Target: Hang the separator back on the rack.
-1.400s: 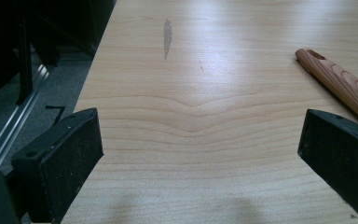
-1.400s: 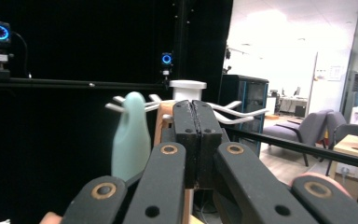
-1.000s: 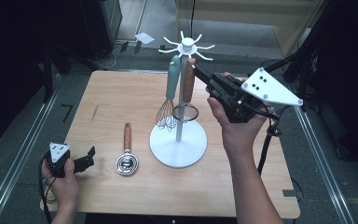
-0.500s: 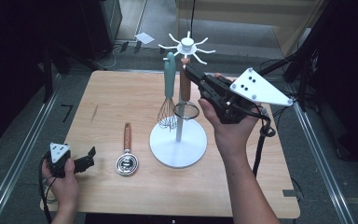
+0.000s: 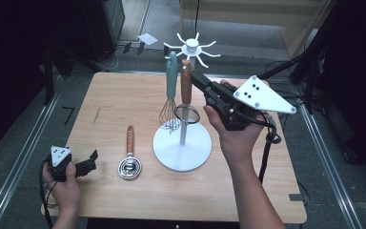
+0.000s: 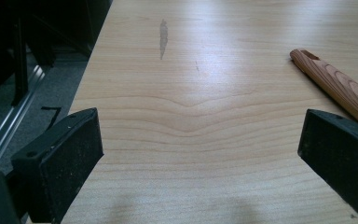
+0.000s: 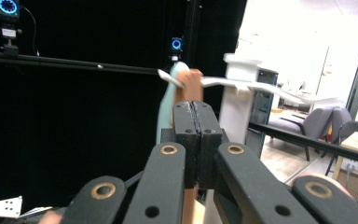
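A white utensil stand [image 5: 181,153] with hook arms on top rises mid-table. From it hang a teal-handled whisk [image 5: 171,78] and a wooden-handled utensil with a metal ring [image 5: 186,88]. My right gripper [image 5: 196,78] is raised level with those handles, its jaws shut together on nothing, tips right beside the wooden handle [image 7: 191,84]. In the right gripper view the right gripper [image 7: 196,108] points at that handle, with the stand [image 7: 236,100] behind. My left gripper [image 5: 90,163] rests open at the table's front left corner. The left gripper [image 6: 203,140] holds nothing.
A second wooden-handled utensil [image 5: 130,153] with a round metal head lies flat left of the stand; its handle [image 6: 338,88] runs past the left gripper's jaw. A dark mark [image 6: 163,35] stains the wooden table [image 5: 248,200]. Floor rails run along the left.
My right gripper has shifted a little left, bringing its shut tips up to the hanging wooden handle. The left gripper has stayed put.
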Tool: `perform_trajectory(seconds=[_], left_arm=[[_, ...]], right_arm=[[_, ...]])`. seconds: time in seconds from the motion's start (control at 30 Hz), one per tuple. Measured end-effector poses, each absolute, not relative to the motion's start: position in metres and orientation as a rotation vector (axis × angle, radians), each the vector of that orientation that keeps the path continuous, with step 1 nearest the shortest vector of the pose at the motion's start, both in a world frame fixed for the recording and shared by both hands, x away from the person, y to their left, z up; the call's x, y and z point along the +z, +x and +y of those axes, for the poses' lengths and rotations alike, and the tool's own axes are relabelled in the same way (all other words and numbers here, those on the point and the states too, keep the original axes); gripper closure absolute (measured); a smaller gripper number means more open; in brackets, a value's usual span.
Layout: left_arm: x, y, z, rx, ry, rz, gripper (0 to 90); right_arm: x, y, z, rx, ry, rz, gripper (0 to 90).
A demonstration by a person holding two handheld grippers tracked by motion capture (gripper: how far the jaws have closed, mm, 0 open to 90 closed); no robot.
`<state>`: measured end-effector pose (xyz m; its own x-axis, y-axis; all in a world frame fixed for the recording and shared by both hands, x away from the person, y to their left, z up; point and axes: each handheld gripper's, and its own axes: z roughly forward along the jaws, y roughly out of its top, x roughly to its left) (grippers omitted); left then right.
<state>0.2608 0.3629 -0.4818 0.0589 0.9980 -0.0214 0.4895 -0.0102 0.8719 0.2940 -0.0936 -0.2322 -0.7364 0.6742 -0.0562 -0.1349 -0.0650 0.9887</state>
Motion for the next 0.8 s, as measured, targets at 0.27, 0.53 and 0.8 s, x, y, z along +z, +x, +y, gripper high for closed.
perform_trajectory(seconds=[0.27,0.53,0.8], left_arm=[[-0.482,0.26,0.365,0.823,1.591,1.512,0.0],[-0.482,0.26,0.366,0.804,1.596,1.501,0.0],[-0.482,0.259,0.365,0.791,1.606,1.487,0.0]], right_arm=[[-0.26,0.292,-0.119,1.791,0.687,1.667,88.1],[-0.304,0.291,-0.143,1.684,0.807,1.71,81.4],[-0.346,0.288,-0.162,1.615,0.908,1.739,76.4]])
